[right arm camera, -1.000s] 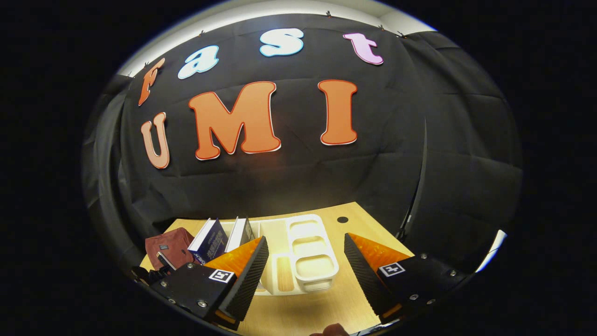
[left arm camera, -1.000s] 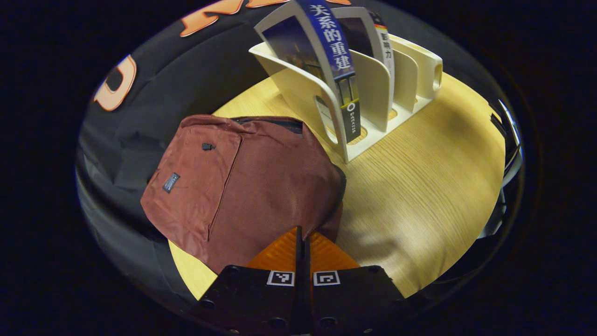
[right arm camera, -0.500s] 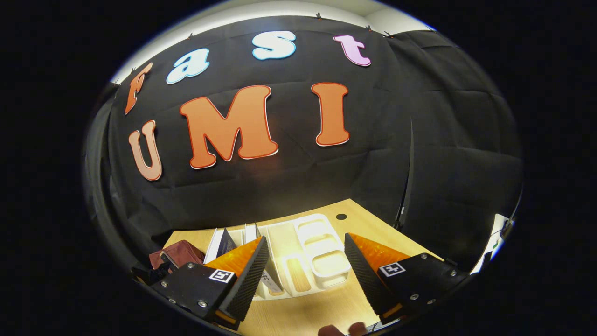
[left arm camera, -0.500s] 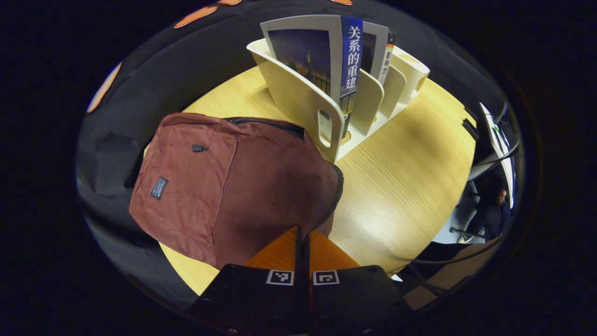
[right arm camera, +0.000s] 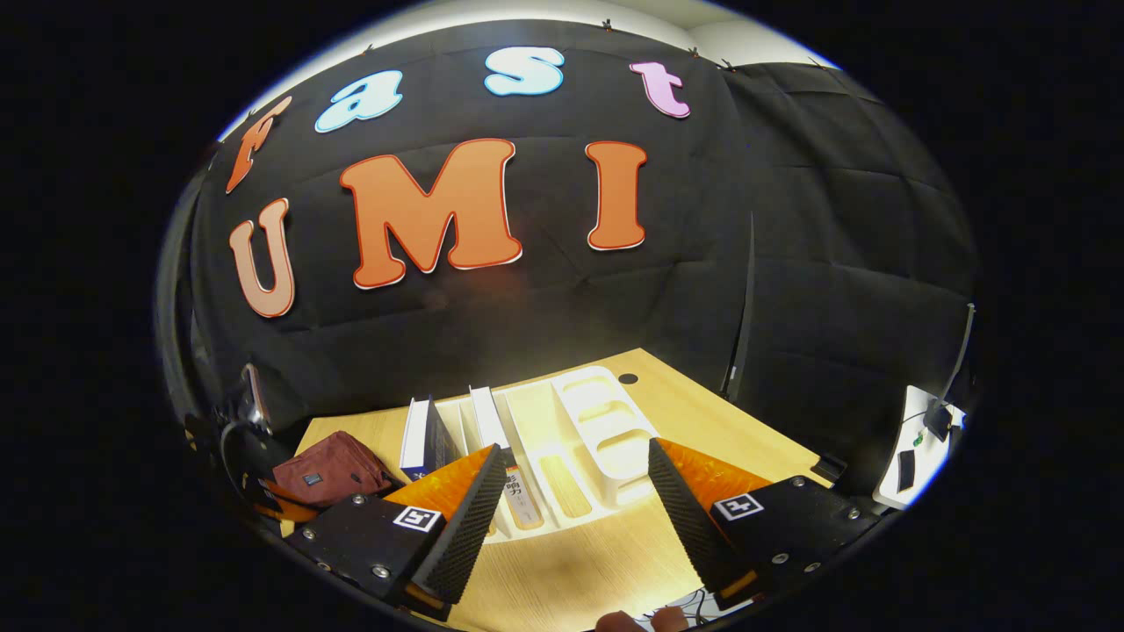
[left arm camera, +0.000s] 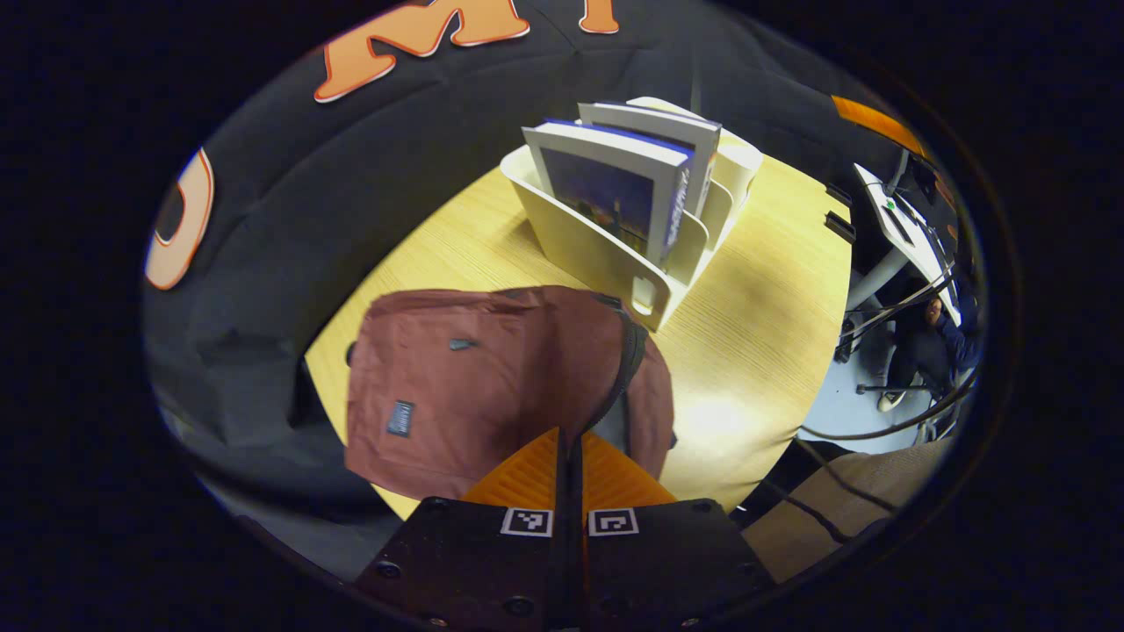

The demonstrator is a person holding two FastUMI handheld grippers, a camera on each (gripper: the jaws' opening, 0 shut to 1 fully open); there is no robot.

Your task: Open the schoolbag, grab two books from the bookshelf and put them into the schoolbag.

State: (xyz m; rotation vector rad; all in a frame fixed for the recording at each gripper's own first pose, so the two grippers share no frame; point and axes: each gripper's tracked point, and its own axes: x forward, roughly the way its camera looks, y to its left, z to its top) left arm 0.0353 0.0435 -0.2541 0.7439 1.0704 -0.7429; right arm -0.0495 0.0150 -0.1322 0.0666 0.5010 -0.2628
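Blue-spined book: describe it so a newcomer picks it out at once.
On the wooden table stands a cream bookshelf with upright dividers, beside the maroon schoolbag. Two books stand in it; the blue-spined book sits in the slot nearest the schoolbag. Its dark pictorial cover and blue spine set it apart from the white-spined book behind it.

The left gripper (left arm camera: 569, 439) sits low over the near edge of the wooden counter (left arm camera: 773, 290), its orange fingers (left arm camera: 527, 470) pressed together with no gap showing. Just beyond their tips lies the maroon schoolbag (left arm camera: 479, 386), its dark zipper (left arm camera: 625, 360) running along the side toward the bookshelf (left arm camera: 606, 254). The white bookshelf stands farther in, toward the far edge, holding two upright books (left arm camera: 628, 184).
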